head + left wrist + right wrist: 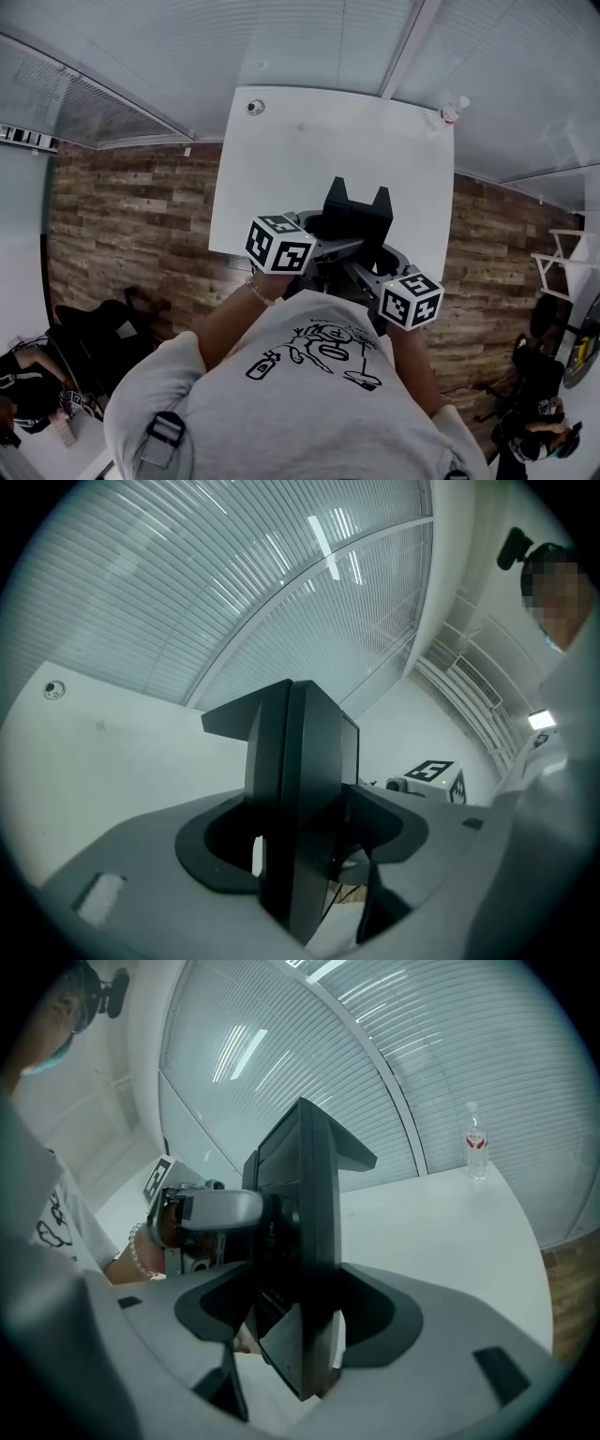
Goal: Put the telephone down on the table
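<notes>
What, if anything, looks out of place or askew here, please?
Nothing stands out. The black telephone is held between the left gripper and right gripper over the white table, and the water bottle stands upright at its far corner.

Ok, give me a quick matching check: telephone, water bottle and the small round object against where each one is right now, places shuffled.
Things:
1. telephone
2. water bottle
3. small round object

Places:
A. far left corner of the table
B. clamped in the jaws of the left gripper and the right gripper
C. far right corner of the table

Pairs: 1-B, 2-C, 3-A
</notes>
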